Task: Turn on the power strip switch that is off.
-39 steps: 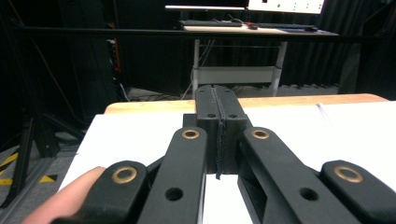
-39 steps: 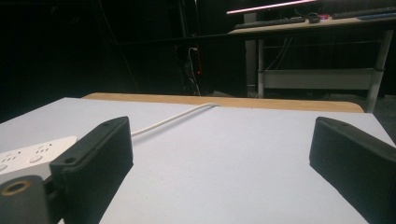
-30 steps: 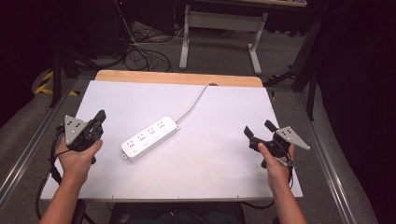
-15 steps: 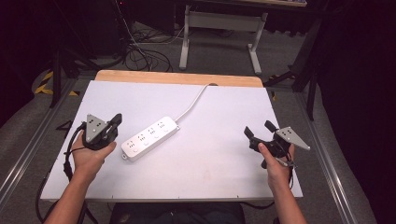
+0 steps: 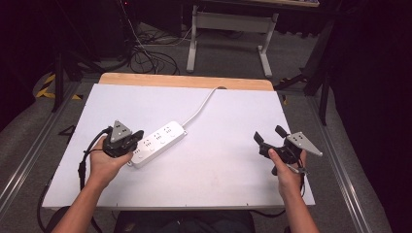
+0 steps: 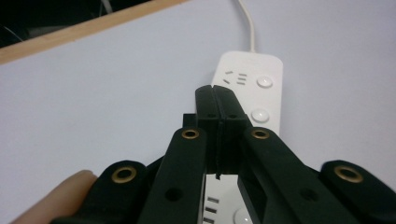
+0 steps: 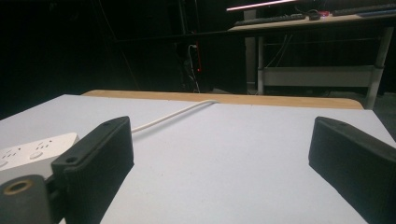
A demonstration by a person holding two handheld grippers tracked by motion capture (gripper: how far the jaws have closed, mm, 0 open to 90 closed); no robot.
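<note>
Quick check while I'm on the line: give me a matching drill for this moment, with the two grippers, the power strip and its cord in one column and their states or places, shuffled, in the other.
Things:
1. left gripper
2. right gripper
3. power strip
4. cord

States or places:
A. runs off the far edge of the table
B. jaws wide apart, near the right edge, away from the strip
C. jaws shut together, tips over the strip's near end
D. lies at a slant, left of the table's middle

Pairs: 1-C, 2-B, 3-D, 4-A
</note>
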